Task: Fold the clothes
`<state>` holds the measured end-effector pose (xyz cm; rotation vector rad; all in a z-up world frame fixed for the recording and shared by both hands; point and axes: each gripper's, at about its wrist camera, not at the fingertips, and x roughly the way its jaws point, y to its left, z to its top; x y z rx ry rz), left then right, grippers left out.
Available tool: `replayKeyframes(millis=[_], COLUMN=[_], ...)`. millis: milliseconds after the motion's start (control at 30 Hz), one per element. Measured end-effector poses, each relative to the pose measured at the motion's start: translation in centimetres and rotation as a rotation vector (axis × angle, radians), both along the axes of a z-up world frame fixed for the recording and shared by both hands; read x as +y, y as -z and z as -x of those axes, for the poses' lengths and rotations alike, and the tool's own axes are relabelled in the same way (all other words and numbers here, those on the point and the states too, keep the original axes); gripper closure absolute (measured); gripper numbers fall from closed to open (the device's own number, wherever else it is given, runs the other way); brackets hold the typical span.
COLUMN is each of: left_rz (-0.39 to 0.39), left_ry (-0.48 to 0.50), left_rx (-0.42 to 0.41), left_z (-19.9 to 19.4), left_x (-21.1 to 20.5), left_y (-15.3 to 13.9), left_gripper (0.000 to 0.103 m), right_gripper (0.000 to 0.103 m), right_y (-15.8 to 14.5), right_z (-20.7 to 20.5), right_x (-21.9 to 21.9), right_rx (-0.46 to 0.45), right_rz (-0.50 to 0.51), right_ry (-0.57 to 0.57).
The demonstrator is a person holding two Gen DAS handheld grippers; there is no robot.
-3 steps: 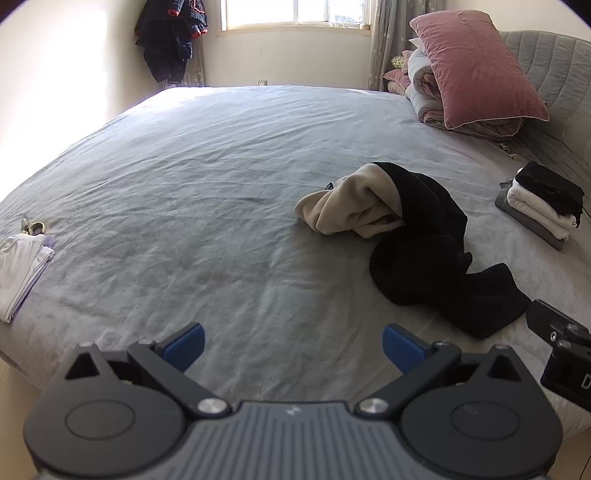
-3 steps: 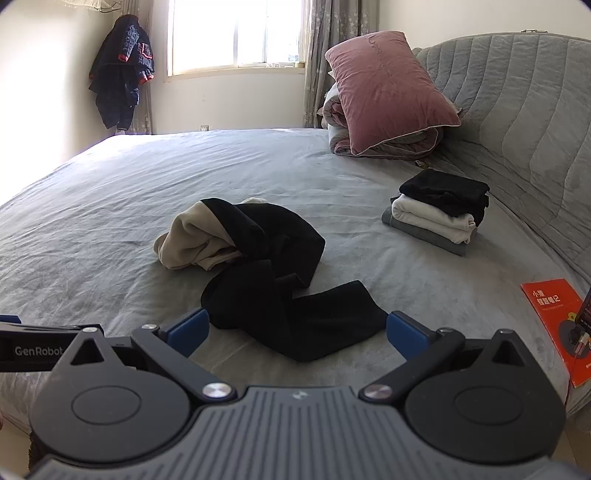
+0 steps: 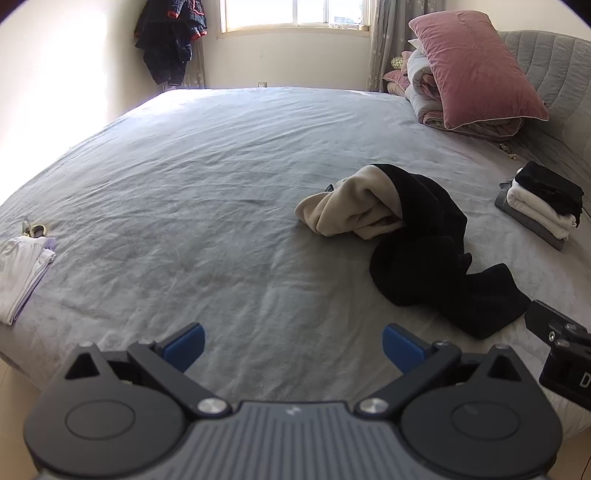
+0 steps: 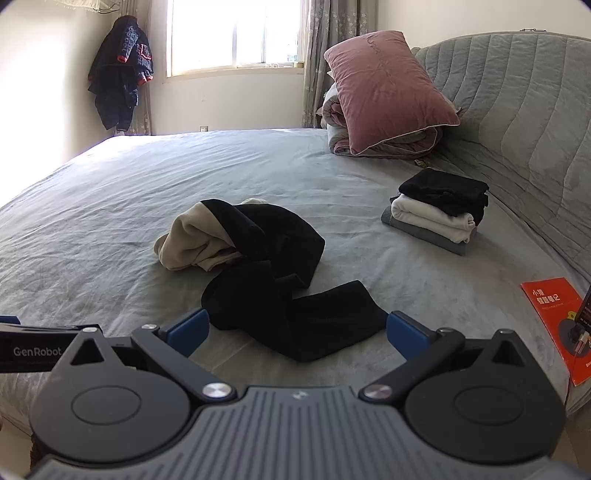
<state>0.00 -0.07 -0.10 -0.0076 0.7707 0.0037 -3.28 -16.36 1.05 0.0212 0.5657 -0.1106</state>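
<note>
While both sets of jaws are standing wide and empty, the black garment (image 4: 280,295) is lying mid-frame just ahead of the right gripper (image 4: 295,328), right of the left gripper (image 3: 291,347).

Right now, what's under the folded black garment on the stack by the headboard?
Under the folded black garment lies a folded white piece, then a grey one on the bed sheet. Anything tucked between the layers is covered.

place: home bedroom | evidence: bed (image 3: 207,177), pink pillow (image 3: 476,66), curtained window (image 4: 236,33)
</note>
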Motion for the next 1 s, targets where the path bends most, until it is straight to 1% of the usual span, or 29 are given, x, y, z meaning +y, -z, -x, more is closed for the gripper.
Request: replayKeyframes(millis=[233, 333, 367, 467, 1000], left_rz=[0.009, 0.004, -0.008, -0.006, -0.039], left_ry=[0.002, 0.004, 0.008, 0.012, 0.025], left_rx=[0.006, 0.009, 0.005, 0.006, -0.006], left_z=[-0.32, -0.07, 0.28, 0.21, 0.35], left_x=[0.42, 0.50, -0.13, 0.04, -0.38], left_y=[0.23, -0.09, -0.45, -0.54, -0.35], left_gripper=[0.000, 0.000, 0.000, 0.000, 0.000], right_gripper=[0.000, 0.000, 0.000, 0.000, 0.000], right_y=[-0.03, -0.28, -0.40, -0.39, -0.57], right_z=[0.43, 0.07, 0.35, 0.40, 0.38], right_x=[-0.13, 0.42, 0.14, 0.20, -0.12], right_rx=[-0.001, 0.009, 0.004, 0.004, -0.002], right_rz=[0.002, 0.016, 0.007, 0.007, 0.008], right_ry=[-0.005, -0.004, -0.004, -0.006, 0.009])
